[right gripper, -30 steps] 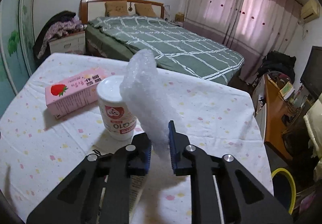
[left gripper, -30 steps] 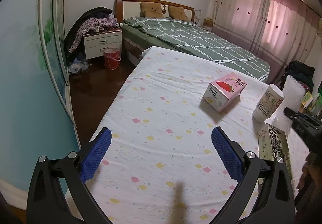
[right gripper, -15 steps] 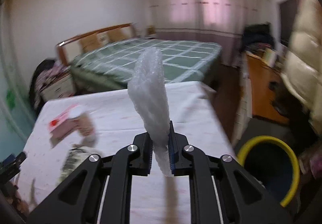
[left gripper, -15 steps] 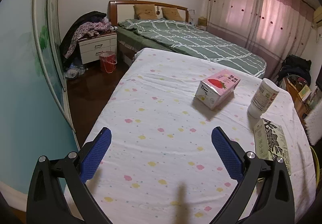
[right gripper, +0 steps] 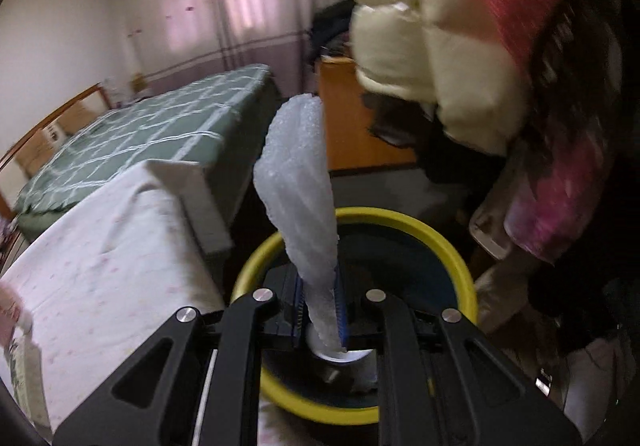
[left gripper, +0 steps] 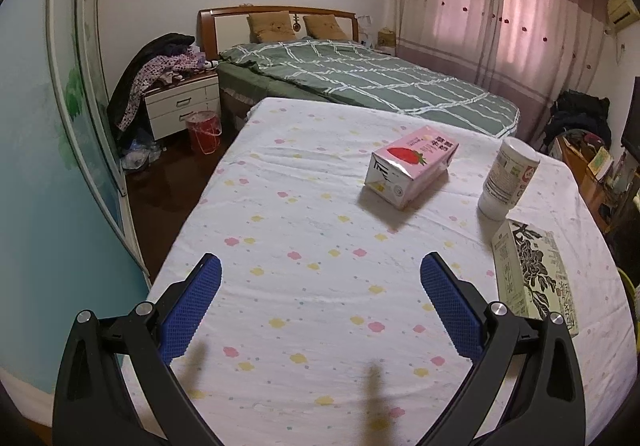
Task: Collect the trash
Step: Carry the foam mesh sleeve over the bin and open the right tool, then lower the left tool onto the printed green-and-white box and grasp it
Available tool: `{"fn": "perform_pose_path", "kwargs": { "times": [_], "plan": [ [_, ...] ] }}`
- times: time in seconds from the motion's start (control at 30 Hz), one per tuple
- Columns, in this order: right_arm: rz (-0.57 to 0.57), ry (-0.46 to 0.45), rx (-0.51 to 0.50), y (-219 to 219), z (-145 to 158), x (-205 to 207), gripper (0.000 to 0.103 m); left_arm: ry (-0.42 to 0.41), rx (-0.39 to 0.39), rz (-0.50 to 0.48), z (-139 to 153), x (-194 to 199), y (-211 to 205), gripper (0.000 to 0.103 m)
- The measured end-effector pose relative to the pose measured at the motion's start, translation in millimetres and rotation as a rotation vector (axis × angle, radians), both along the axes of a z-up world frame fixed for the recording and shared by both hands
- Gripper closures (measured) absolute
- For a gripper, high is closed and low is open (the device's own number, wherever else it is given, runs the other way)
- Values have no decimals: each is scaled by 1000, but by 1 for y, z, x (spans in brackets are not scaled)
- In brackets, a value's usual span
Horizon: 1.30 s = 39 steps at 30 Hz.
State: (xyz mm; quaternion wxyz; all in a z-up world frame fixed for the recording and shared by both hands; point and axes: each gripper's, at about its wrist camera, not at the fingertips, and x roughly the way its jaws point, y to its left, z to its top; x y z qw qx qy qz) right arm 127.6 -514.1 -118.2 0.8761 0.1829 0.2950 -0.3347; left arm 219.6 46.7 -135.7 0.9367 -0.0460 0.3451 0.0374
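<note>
My right gripper (right gripper: pixel 319 306) is shut on a strip of white bubble wrap (right gripper: pixel 298 181) and holds it above the yellow-rimmed trash bin (right gripper: pixel 452 250) on the floor beside the table. A white cup-like item (right gripper: pixel 340 360) lies inside the bin. My left gripper (left gripper: pixel 320 298) is open and empty, low over the near part of the flowered tablecloth (left gripper: pixel 304 213). On the table lie a pink strawberry milk carton (left gripper: pixel 412 165), a white cup (left gripper: pixel 508 177) and a flat black-and-white printed box (left gripper: pixel 532 278).
A green-quilted bed (left gripper: pixel 360 81) stands behind the table. A nightstand (left gripper: pixel 180 105) piled with clothes and a red bucket (left gripper: pixel 204 131) are at the left. A wooden desk (right gripper: pixel 360 113) and a cream and pink jacket (right gripper: pixel 460 25) are close to the bin.
My right gripper has swung right, from over the table to above the yellow bin, still holding the bubble wrap. My left gripper has stayed open and drawn back slightly.
</note>
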Motion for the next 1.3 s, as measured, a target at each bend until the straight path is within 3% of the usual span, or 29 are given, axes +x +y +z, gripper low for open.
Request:
{"fn": "perform_pose_path", "kwargs": {
  "times": [0.13, 0.17, 0.2, 0.27, 0.4, 0.6, 0.83, 1.23, 1.3],
  "plan": [
    [-80, 8, -9, -13, -10, -6, 87, 14, 23, -28, -2, 3, -10, 5],
    [-91, 9, -8, -17, -11, -7, 77, 13, 27, -32, -2, 3, -12, 5],
    [-103, 5, 1, -20, -14, -9, 61, 14, 34, -41, -1, 3, -15, 5],
    [-114, -2, 1, -22, -16, -12, 47, 16, 46, -60, 2, 1, -21, 5],
    [-116, -32, -42, -16, -11, -15, 32, 17, 23, -116, 15, -4, -37, 5],
    [-102, -55, -33, -16, -8, -16, 29, 19, -5, -245, 36, -13, -76, 5],
    [-77, -58, -56, -8, -4, -13, 29, 136, -55, -344, 20, 5, -123, 5],
    [-61, -67, -34, -11, -6, -12, 27, 264, 80, -366, -13, 48, -188, 5],
    [-55, -68, -32, -10, -6, -12, 27, 286, 76, -357, -19, 55, -190, 12]
  ]
}}
